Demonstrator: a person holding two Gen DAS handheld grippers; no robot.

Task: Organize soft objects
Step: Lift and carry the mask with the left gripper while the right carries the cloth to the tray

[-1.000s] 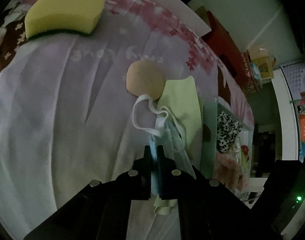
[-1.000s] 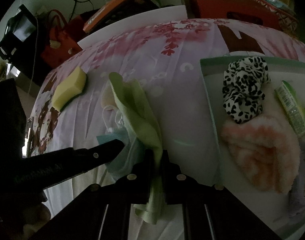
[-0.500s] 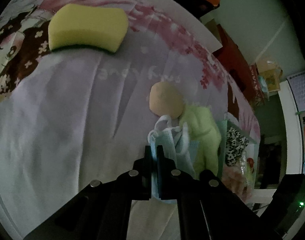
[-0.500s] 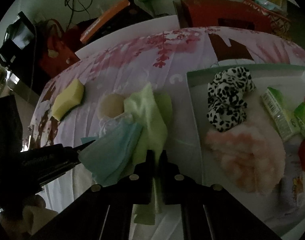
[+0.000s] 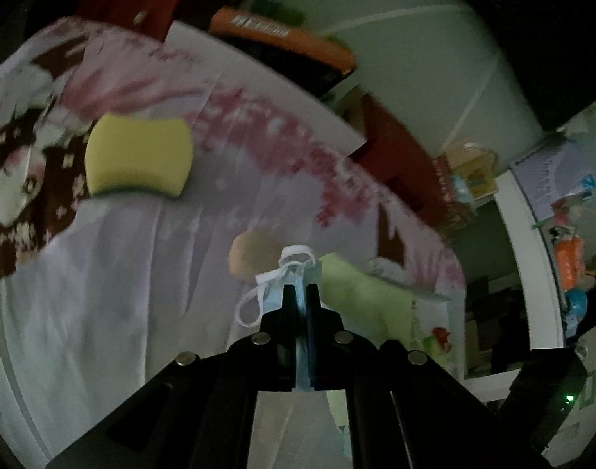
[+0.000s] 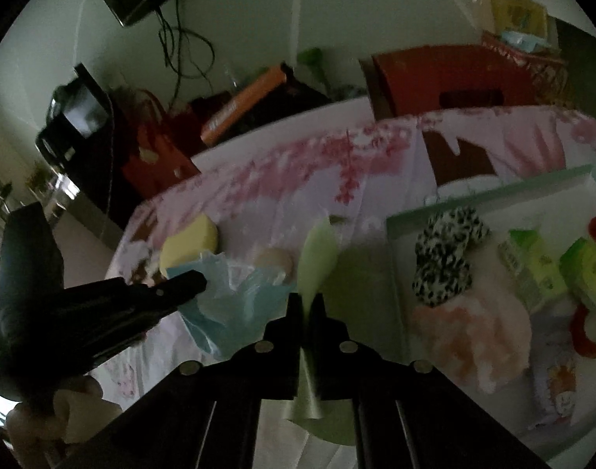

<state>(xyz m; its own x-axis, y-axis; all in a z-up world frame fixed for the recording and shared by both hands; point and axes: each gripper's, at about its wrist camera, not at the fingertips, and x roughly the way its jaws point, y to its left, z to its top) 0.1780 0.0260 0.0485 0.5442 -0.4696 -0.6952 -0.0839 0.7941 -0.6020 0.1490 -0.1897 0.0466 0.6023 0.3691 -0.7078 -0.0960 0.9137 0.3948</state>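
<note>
My left gripper (image 5: 301, 291) is shut on a light blue face mask (image 5: 301, 336) whose white ear loops (image 5: 274, 277) dangle in front; the right wrist view shows the same mask (image 6: 227, 305) hanging from the left gripper (image 6: 196, 279). Between the shut fingers of my right gripper (image 6: 306, 300) is a pale green cloth (image 6: 317, 258), lifted off the bed; its lower part hangs beside the mask (image 5: 360, 297). On the bedsheet behind lie a yellow sponge (image 5: 137, 156) and a round peach puff (image 5: 251, 254).
A white tray (image 6: 489, 195) at the right holds a leopard-print scrunchie (image 6: 446, 250), a pink fluffy cloth (image 6: 473, 332), green packets and red rings. The floral bedsheet (image 5: 102, 293) covers the surface. Boxes and bags stand behind the bed's far edge.
Both grippers have risen, each lifting its item off the sheet. The mask and the green cloth now hang apart, and the views have tilted up toward the far wall.
</note>
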